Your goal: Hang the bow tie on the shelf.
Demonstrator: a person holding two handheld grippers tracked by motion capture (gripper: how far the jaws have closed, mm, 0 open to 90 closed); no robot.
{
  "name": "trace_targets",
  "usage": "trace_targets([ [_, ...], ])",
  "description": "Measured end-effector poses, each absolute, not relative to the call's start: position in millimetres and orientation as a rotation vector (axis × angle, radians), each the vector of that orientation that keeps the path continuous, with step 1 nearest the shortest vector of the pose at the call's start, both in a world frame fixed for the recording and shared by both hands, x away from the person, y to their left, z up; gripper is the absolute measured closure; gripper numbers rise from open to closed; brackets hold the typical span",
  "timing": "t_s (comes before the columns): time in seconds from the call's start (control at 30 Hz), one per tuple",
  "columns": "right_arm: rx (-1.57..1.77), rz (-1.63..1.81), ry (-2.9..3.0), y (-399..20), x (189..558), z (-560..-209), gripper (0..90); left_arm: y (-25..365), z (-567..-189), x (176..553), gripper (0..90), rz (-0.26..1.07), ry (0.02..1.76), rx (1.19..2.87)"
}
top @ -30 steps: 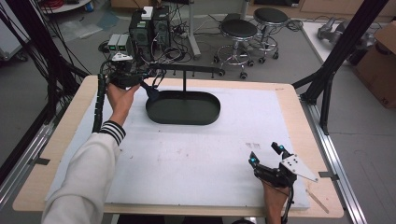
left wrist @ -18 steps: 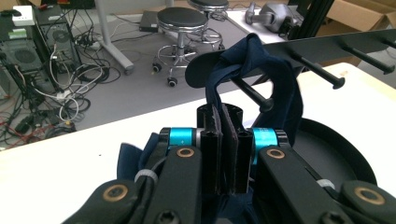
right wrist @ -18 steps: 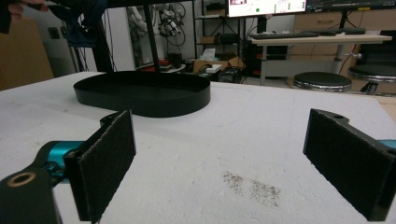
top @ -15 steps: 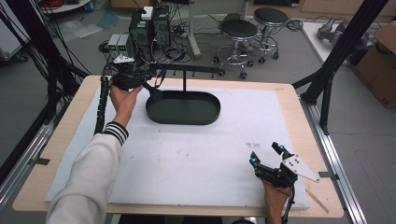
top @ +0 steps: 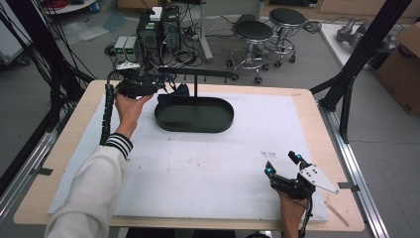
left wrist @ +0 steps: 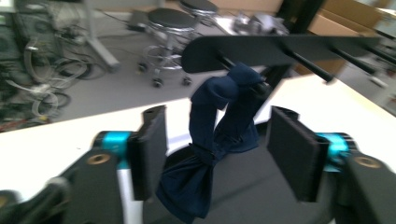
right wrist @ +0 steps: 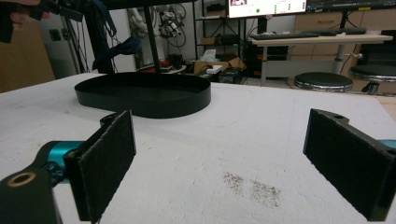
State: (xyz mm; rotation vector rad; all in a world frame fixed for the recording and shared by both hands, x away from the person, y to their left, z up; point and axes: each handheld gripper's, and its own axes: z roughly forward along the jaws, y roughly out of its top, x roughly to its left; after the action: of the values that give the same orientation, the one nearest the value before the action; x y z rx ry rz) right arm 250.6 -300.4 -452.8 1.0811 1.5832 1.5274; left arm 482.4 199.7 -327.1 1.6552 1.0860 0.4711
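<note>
A dark blue cloth (left wrist: 223,135) hangs knotted from a peg of the black rack's crossbar (left wrist: 261,46), drooping toward the oval base tray (top: 194,115). My left gripper (left wrist: 219,119) is at the rack's left end (top: 167,83). Its jaws have just been opening and now stand wide on either side of the cloth, with neither pad pressing on it. From above, the cloth (top: 180,92) is a dark bundle beside the tray's left rim. My right gripper (top: 281,162) rests near the front right of the white mat, open with nothing between its pads (right wrist: 105,158).
The rack's post (top: 194,87) rises from the back of the tray, and more pegs stick out along the bar (top: 213,74). Stools (top: 252,34), computer boxes and cables stand beyond the table's far edge. A smudge (right wrist: 252,186) marks the mat (top: 208,168).
The left hand has edged slightly along the rack's left end, and its jaws now stand apart around the hanging cloth. The right hand has kept still.
</note>
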Motion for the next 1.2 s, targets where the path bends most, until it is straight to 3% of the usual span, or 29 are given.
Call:
trace_targets([
  [0.27, 1.067, 1.524, 1.581, -300.3, 250.3, -452.8, 8.2, 213.7, -331.8, 463.0, 17.0, 0.479, 0.983, 1.627],
  [0.77, 1.077, 1.524, 1.575, -300.1, 250.1, -452.8, 8.2, 282.8, -399.2, 317.9, 15.9, 0.546, 0.743, 1.465],
  [1.2, 1.078, 1.515, 1.576, -299.7, 250.6, -452.7, 8.2, 297.1, -438.3, 277.5, 15.9, 0.583, 0.712, 1.44],
])
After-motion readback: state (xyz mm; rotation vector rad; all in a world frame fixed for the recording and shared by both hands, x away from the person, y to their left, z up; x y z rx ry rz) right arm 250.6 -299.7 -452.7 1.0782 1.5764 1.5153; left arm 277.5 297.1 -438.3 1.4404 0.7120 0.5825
